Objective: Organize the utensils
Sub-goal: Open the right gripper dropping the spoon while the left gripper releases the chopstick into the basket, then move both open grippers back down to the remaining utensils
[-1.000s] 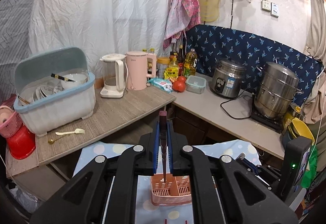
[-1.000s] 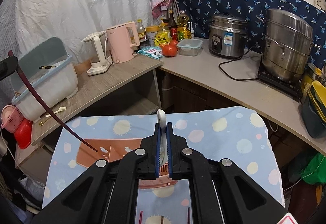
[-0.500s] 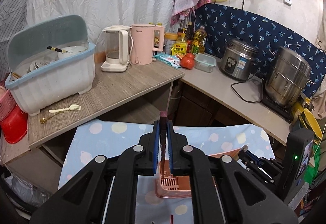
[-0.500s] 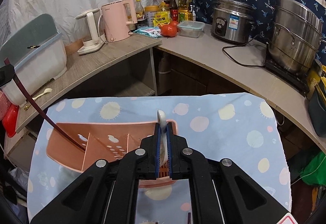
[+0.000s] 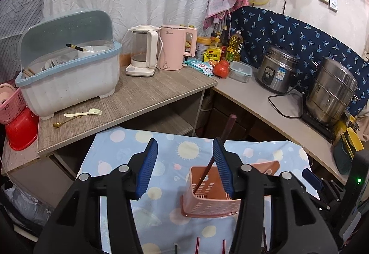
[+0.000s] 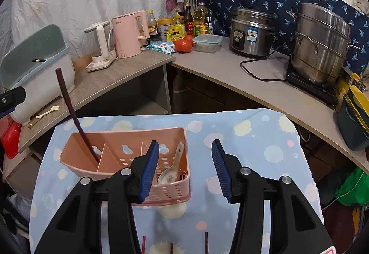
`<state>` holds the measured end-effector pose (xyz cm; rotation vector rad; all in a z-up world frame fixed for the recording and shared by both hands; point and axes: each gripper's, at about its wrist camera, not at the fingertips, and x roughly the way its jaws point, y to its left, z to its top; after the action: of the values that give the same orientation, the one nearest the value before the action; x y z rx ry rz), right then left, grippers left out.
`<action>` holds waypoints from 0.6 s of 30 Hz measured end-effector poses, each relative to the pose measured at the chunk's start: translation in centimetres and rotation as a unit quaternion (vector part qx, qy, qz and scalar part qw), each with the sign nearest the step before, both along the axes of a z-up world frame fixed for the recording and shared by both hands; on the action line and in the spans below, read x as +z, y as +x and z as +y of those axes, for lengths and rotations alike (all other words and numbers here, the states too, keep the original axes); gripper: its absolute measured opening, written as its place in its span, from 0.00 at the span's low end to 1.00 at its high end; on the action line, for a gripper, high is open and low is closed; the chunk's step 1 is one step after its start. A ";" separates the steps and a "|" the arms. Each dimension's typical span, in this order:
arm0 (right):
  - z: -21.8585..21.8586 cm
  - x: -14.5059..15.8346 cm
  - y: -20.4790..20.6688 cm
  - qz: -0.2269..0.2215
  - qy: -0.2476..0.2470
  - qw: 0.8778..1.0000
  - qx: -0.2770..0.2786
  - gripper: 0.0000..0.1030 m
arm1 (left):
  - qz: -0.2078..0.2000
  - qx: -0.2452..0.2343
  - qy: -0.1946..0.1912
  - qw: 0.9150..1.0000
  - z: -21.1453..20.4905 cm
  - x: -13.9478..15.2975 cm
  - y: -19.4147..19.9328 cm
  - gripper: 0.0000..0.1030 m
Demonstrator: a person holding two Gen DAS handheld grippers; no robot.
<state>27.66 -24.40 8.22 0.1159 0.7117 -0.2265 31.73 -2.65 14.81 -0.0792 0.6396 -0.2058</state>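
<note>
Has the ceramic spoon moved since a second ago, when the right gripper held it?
Yes. The spoon has dropped from between the opening right gripper into the pink caddy, end compartment.

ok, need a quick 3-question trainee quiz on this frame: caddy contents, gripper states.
1. True or false: the spoon lies in the same compartment of the pink caddy as the dark chopstick.
2. Which utensils lie on the wooden counter in front of the dish rack? A) knife and ladle B) fork and small gold spoon C) two chopsticks
3. Fill in: neither the left gripper nor the right gripper holds ____.

Key: 1 false; 2 B; 3 anything, both sets of jaws are opening.
</note>
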 end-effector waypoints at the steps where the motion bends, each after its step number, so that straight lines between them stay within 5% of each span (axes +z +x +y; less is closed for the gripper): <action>1: 0.0 0.0 -0.4 0.000 0.001 1.000 0.000 0.45 | 0.002 0.000 0.001 1.000 0.2 -0.1 -0.4 0.46; 18: 1.1 -0.5 -10.9 0.006 -0.010 1.000 -0.006 0.45 | 0.030 -0.004 0.014 0.999 2.7 -3.4 -8.8 0.46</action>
<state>16.78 -23.25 7.73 0.1004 0.7200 -0.2462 22.91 0.02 11.36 -0.0560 0.7022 -0.2019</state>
